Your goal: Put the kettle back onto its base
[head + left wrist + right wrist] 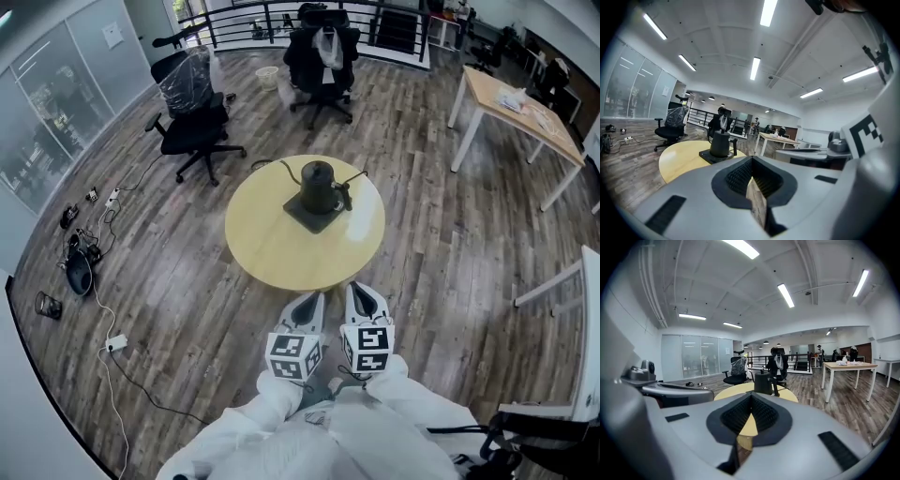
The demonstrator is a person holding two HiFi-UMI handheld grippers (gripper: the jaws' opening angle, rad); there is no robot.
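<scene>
A dark kettle with a thin curved spout stands upright on its flat dark square base, near the middle of a round yellow table. My left gripper and right gripper hang side by side at the table's near edge, close to my body, both shut and empty. The left gripper view looks past its closed jaws at the kettle on the table. From the right gripper, the kettle is seen well ahead on the table.
Two black office chairs stand beyond the table, before a railing. A wooden desk is at the back right and a white table at the right edge. Cables and a power strip lie on the floor to the left.
</scene>
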